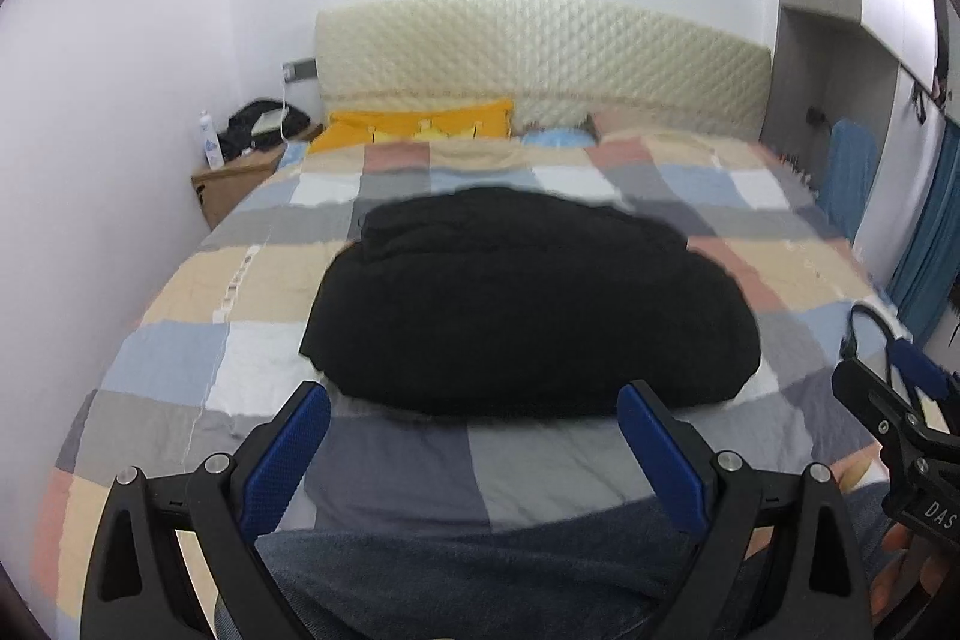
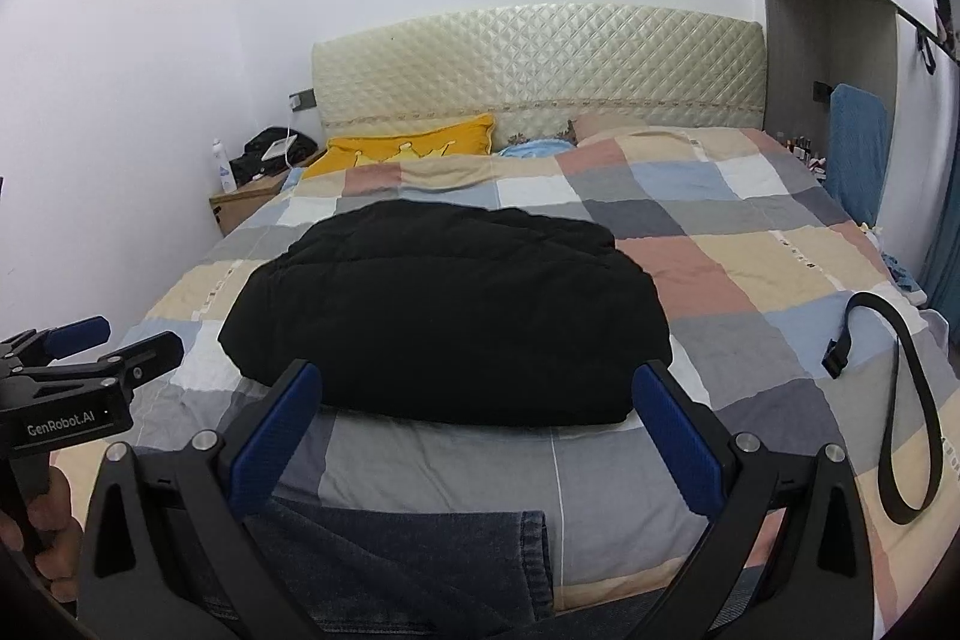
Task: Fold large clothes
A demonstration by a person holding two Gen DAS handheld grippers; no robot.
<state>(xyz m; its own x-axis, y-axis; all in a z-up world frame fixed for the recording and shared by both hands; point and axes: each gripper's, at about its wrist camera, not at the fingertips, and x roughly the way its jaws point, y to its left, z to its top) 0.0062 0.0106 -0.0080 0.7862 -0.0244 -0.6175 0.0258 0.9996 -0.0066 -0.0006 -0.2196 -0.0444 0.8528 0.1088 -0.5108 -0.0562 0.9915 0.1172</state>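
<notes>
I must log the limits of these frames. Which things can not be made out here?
- Black garment: both views, bundled, type hidden.
- Denim: cut by bottom edge, behind the right gripper.
- Items on nightstand: too small.
- Left view: motion blur around left gripper.

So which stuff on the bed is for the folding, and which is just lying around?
For folding: black padded garment, jeans, left gripper and right gripper, both open.

Just lying around: black belt, yellow pillow, spray bottle, checked bedspread.
</notes>
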